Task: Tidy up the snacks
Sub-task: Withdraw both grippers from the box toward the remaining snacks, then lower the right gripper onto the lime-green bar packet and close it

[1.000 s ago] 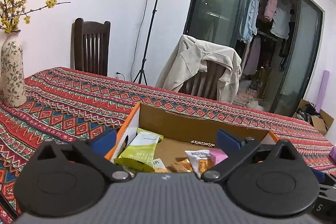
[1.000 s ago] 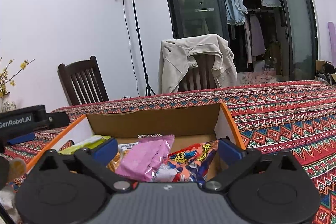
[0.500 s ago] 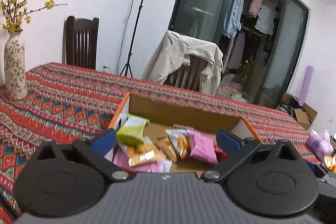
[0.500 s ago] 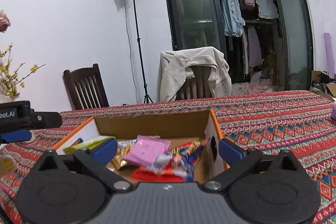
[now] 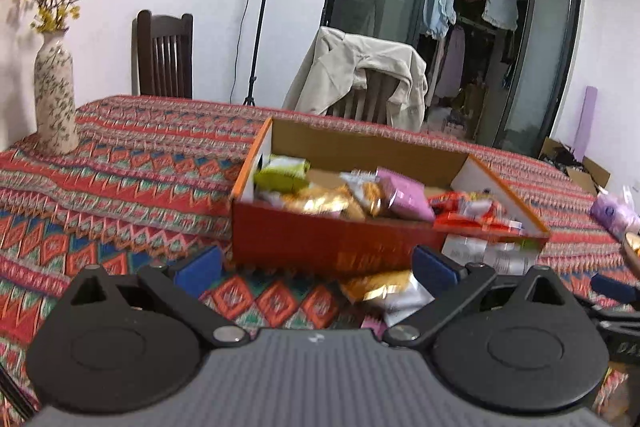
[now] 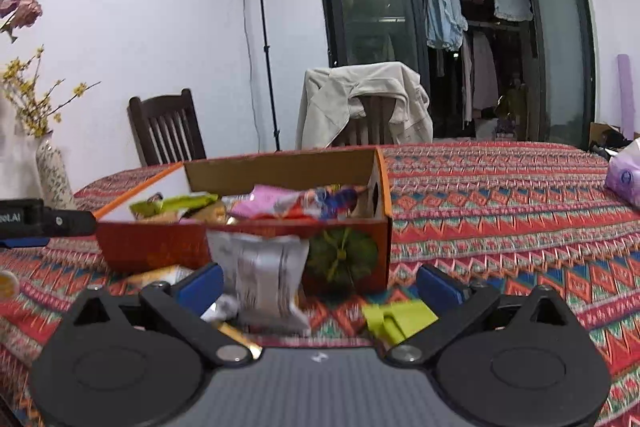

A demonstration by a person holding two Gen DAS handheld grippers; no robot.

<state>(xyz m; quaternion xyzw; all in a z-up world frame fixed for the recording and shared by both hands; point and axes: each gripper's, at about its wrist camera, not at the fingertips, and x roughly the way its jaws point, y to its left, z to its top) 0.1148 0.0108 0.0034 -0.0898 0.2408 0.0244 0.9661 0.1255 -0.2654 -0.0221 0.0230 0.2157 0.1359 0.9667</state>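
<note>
Snack packets still loose on the patterned red woven tabletop (image 6: 500, 211), low in both frames, just in front of the orange cardboard box (image 6: 256, 247) that already holds a heap of wrappers at frame centre.

Left tongs (image 5: 316, 267): spread wide, nothing between the blue pads. Right tongs (image 6: 320, 283): spread wide too, empty.

Right view, lower centre: white crinkled foil packet (image 6: 264, 279) leaning against the box front, standing roughly on end, long axis near vertical, top edge tipped toward the box. Lower right of centre: lime-green flat packet (image 6: 396, 319) lying flat, long axis roughly left-right; blurred.

Left view, lower centre: gold-and-white foil packet (image 5: 384, 291) flat on the cloth, long axis roughly left-right.

Handling, judged: all light, soft, slick film; contents likely brittle. Pinch gently across the short width near a sealed end seam. The standing white packet probably topples if nudged; approach from the side edges.
</note>
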